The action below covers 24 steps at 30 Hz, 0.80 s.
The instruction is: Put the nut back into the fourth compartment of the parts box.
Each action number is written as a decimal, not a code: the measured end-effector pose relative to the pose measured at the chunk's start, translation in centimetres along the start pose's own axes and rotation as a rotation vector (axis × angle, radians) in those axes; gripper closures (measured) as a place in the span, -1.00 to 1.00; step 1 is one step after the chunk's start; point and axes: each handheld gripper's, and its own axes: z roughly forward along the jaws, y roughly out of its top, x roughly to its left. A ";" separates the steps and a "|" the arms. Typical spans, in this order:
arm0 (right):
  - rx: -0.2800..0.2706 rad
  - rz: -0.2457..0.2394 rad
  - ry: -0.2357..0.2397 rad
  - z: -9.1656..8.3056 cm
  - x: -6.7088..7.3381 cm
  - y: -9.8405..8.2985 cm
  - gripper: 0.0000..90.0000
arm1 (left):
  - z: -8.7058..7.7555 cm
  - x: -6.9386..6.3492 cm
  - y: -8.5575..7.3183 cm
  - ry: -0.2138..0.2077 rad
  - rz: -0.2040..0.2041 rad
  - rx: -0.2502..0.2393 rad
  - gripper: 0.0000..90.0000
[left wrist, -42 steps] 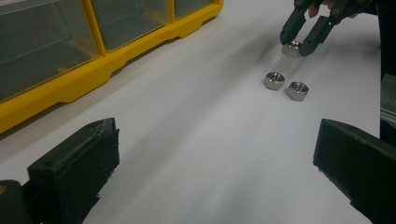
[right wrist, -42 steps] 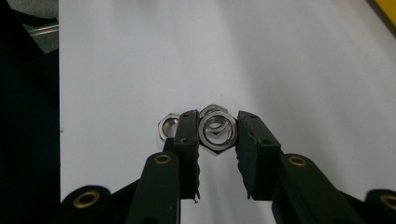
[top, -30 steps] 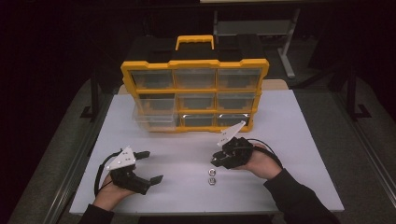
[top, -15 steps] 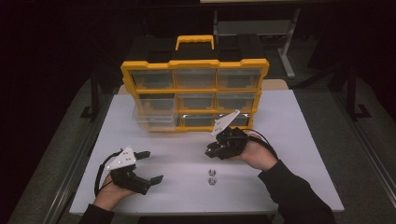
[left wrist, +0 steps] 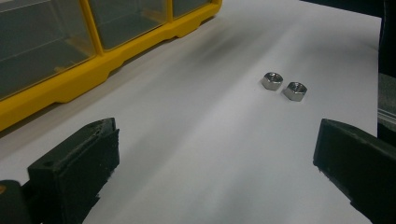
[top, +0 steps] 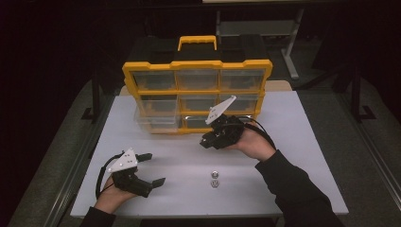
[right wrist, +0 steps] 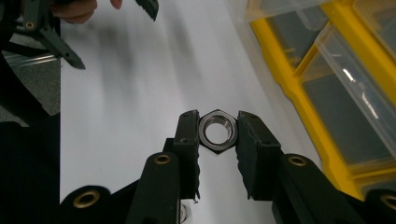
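Lifting away from the tabletop (top: pixel 293 142) toward the yellow organizer (top: pixel 198 90), the right claw (right wrist: pixel 218 133) is clamping a hex nut (right wrist: pixel 217 129); two nuts (left wrist: pixel 283 86) are lying behind, the left claw (top: pixel 151 168) resting apart.

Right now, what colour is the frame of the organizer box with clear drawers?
Yellow: the plastic organizer box frame is bright yellow, best seen in the high view.

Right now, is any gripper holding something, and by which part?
The right gripper holds a nut, its pads pressing two opposite flat sides. The left gripper is open and holds nothing.
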 end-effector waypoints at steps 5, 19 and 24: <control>-0.005 -0.011 0.002 -0.2 -0.4 1.6 0.54 | 0.0 0.0 0.0 0.000 -0.004 -0.004 -1.00; -0.016 -0.034 -0.010 -1.0 -0.9 5.5 0.54 | 0.0 -0.1 0.0 0.000 -0.011 -0.008 -1.00; -0.021 -0.050 -0.022 -1.5 -1.1 6.7 0.54 | 0.0 -0.1 0.0 -0.002 -0.013 -0.011 -1.00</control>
